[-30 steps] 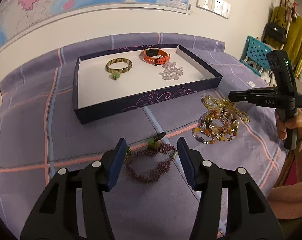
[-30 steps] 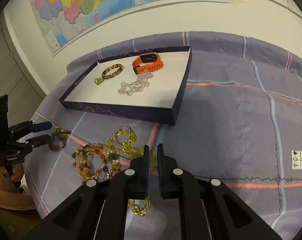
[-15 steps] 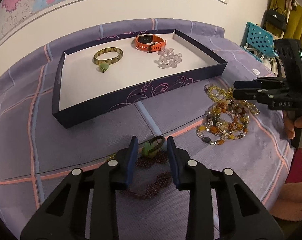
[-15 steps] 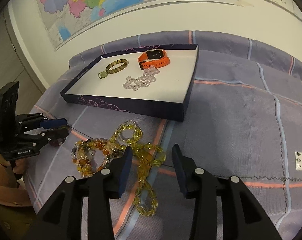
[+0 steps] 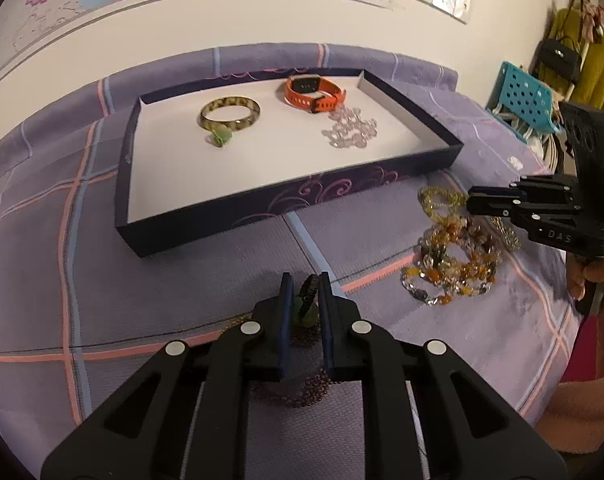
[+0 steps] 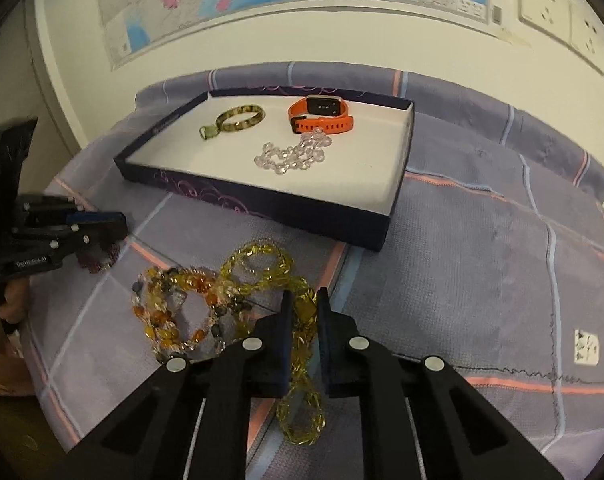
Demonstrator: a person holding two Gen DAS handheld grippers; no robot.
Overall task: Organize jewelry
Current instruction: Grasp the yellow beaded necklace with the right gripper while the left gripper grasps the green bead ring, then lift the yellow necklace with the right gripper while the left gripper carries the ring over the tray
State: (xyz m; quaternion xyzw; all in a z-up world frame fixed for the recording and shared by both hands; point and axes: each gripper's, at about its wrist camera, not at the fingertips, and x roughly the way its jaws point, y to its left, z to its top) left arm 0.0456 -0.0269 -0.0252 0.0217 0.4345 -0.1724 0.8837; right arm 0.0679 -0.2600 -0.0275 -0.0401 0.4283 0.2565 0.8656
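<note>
My left gripper (image 5: 303,280) is closing its jaws on the green pendant (image 5: 306,316) and dark cord of a purple bead necklace (image 5: 302,392), which lies on the purple checked cloth. The pads press the pendant from both sides. My right gripper (image 6: 302,296) is closing on a strand of the yellow bead necklace (image 6: 262,264), pinched between its pads. Amber mixed-bead bracelets (image 6: 170,308) lie just left of it. Behind stands the dark tray (image 5: 222,216) with a mottled bangle (image 5: 230,114), an orange watch (image 5: 313,92) and a clear bead bracelet (image 5: 349,130).
A wall with a map and sockets runs behind the tray. A blue perforated crate (image 5: 525,96) and hanging clothes stand at the far right. A white tag (image 6: 587,344) is sewn to the cloth at the right. A hand (image 5: 593,272) holds the right gripper's handle.
The left jaws came together around the green pendant after moving in over the purple necklace. The right jaws opened wide over the yellow beads, then closed on a strand.
</note>
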